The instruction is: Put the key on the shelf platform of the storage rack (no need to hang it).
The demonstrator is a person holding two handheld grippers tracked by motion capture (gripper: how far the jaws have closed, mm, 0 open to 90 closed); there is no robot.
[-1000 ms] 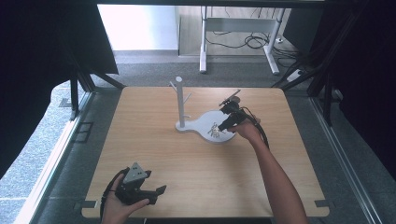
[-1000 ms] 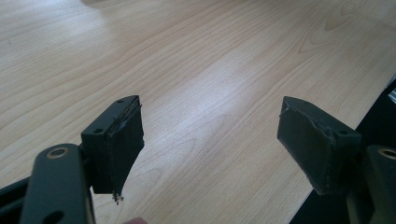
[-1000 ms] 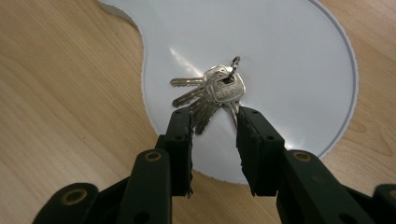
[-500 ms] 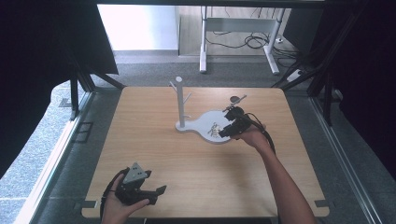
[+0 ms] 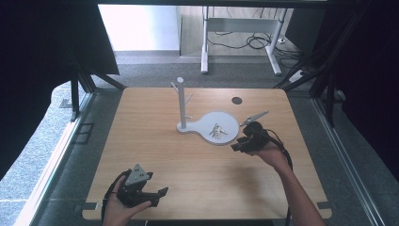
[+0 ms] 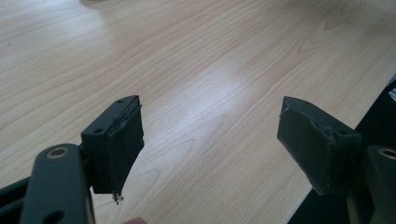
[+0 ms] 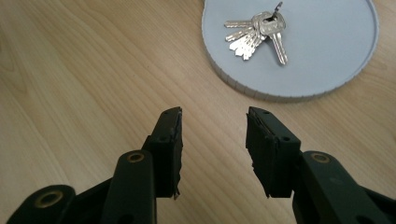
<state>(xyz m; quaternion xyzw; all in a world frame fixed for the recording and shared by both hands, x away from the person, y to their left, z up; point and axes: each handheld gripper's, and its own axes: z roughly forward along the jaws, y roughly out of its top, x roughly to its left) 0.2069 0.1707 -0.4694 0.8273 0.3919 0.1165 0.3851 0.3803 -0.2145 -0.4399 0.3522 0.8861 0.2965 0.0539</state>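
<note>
Your high view looks forward and down from above your side of the wooden table (image 5: 155, 155), taking in its whole top and the floor beyond. Your left gripper view sits close over bare wood near the table's edge, looking out between its widely parted jaws. Your right gripper view rides low and close, facing the bunch of keys (image 7: 257, 35) in the round grey tray (image 7: 327, 70) just ahead of its jaws, a spot it shares with the high view.

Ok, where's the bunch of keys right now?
The keys lie in the round grey dish at the foot of the peg stand, mid-table in the high view, just left of the open right gripper.
</note>
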